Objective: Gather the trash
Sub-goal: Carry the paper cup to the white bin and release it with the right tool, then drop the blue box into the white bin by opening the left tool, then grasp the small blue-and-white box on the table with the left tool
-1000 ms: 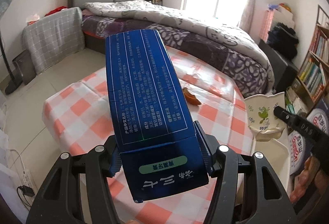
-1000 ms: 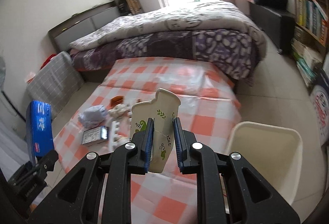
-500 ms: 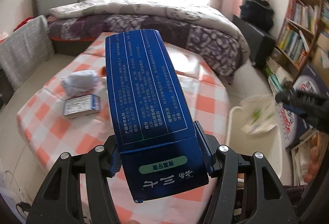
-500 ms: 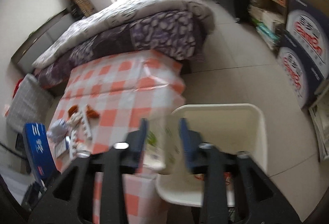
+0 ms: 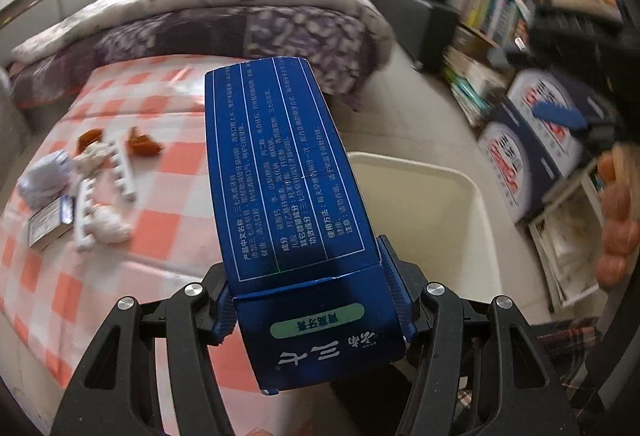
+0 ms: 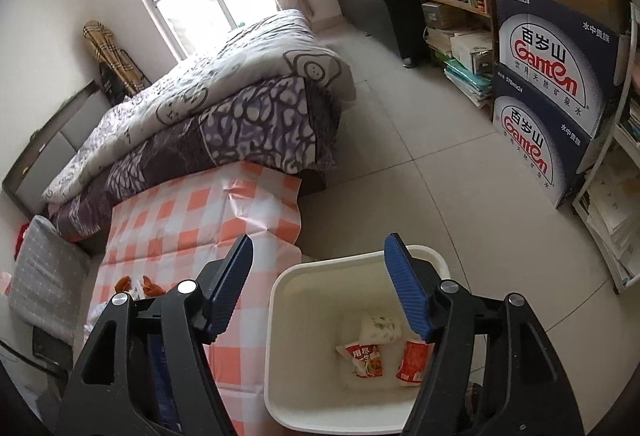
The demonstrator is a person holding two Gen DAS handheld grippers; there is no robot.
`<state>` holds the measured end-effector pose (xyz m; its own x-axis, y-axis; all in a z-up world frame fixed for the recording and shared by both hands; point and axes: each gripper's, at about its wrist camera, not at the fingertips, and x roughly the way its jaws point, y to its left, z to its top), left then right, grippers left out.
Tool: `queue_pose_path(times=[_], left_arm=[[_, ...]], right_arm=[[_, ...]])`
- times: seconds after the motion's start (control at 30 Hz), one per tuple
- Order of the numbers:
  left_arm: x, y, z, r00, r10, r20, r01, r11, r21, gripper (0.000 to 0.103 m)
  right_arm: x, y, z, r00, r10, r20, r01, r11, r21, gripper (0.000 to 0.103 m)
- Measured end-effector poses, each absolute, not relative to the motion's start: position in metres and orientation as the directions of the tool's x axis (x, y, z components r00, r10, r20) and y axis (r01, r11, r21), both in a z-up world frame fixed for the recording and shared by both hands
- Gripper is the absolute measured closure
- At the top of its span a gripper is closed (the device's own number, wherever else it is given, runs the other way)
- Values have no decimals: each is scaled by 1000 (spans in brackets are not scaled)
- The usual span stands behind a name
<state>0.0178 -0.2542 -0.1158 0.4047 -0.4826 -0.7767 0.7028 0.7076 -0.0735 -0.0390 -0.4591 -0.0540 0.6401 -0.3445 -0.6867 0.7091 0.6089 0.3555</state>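
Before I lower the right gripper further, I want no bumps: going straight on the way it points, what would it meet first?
The right gripper, jaws opening and empty, points into the white bin. Probably first the trash on its bottom; depth is unclear.

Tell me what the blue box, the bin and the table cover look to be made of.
Blue box: glossy printed cardboard, going by its creased edges and folded end flap. Bin: cream moulded plastic, smooth with a rounded rim. Table cover: probably thin plastic sheet; it shows sharp fold lines and a sheen.
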Motion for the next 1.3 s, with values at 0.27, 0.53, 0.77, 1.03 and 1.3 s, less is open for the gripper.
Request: queue_pose_path(times=[0.27, 0.53, 0.77, 1.03, 1.3], left_arm=[[0, -296, -129, 319, -521, -792, 769, 631, -105, 34], [14, -278, -126, 303, -526, -795, 741, 654, -150, 18], [68, -217, -122, 423, -395, -816, 576, 812, -94, 18], [183, -85, -128, 525, -99, -845, 120, 992, -42, 18], [244, -40, -161, 400, -49, -915, 367, 924, 111, 18]], right_arm=[[-48, -469, -50, 653, -356, -669, 714, 584, 386, 35], [-45, -460, -46, 672, -354, -650, 694, 606, 388, 26], [-16, -428, -54, 669, -264, -695, 625, 706, 333, 13], [17, -395, -70, 627, -134, -768, 551, 772, 316, 7], [44, -370, -77, 615, 9, -788, 482, 787, 385, 7]])
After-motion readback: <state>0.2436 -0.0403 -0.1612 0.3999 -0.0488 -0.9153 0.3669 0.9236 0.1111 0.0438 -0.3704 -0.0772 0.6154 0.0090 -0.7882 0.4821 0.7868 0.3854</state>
